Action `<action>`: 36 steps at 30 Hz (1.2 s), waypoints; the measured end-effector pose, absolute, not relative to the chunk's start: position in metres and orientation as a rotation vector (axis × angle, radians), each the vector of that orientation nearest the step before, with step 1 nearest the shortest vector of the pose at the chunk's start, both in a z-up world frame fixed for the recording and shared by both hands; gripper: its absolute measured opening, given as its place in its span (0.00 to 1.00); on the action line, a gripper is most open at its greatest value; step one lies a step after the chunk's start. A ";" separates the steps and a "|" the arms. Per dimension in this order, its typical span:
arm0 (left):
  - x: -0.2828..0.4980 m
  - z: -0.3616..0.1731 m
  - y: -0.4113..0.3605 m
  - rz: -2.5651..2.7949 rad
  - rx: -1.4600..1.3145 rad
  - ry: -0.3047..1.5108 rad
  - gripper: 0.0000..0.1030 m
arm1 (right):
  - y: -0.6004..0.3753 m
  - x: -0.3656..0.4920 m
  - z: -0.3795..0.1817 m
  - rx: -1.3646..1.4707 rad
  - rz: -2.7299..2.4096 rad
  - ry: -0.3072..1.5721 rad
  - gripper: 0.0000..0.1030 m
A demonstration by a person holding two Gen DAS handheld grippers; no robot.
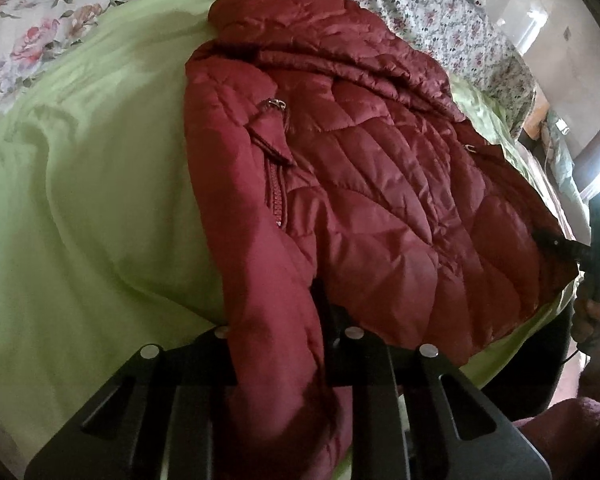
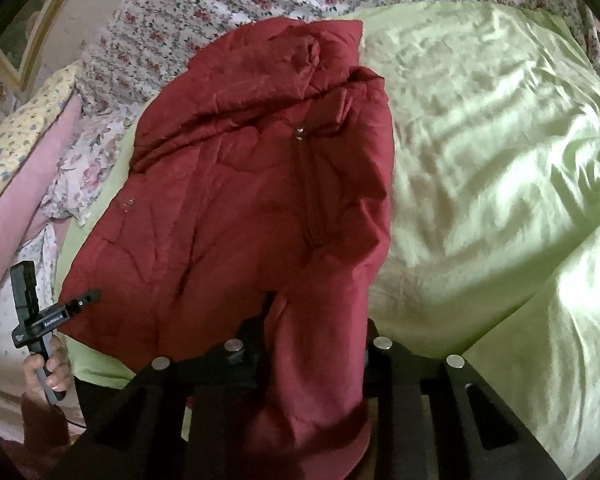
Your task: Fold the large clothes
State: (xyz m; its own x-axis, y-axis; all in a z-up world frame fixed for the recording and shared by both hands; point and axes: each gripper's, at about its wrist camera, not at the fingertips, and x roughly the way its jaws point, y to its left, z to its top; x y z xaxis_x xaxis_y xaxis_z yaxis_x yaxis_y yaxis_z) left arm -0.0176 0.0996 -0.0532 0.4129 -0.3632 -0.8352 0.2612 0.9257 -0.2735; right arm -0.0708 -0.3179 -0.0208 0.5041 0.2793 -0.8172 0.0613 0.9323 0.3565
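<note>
Both hand-held grippers, left (image 1: pixel 276 344) and right (image 2: pixel 312 344), pinch jacket (image 1: pixel 380 200) hem at bed (image 1: pixel 100 220) near edge; slick padding may slip free, spoiling fold.

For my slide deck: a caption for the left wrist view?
Left gripper clamped on a red quilted jacket lying on a green sheet.

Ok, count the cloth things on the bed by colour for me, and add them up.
Red: 1, the jacket
Light green: 1, the sheet
Flowered: 1, the bedspread
Pink: 1, the blanket
Total: 4
</note>
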 end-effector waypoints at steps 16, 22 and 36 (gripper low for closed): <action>-0.010 -0.018 0.106 -0.436 -0.119 1.000 0.15 | -0.322 -0.080 0.006 0.392 0.240 0.980 0.21; -0.006 -0.012 0.110 -0.436 -0.149 0.982 0.15 | -0.328 -0.079 0.008 0.452 0.275 0.948 0.21; 0.016 0.034 0.118 -0.469 -0.305 0.843 0.15 | -0.355 -0.061 0.037 0.590 0.323 0.768 0.19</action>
State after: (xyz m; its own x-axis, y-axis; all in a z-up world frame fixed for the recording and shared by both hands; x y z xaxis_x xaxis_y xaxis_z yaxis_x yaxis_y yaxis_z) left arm 0.0162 0.1177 0.0337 0.5731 -0.5111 -0.6406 0.2757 0.8563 -0.4367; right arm -0.0606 -0.3553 0.0372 0.6820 0.4773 -0.5541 -0.0625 0.7929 0.6061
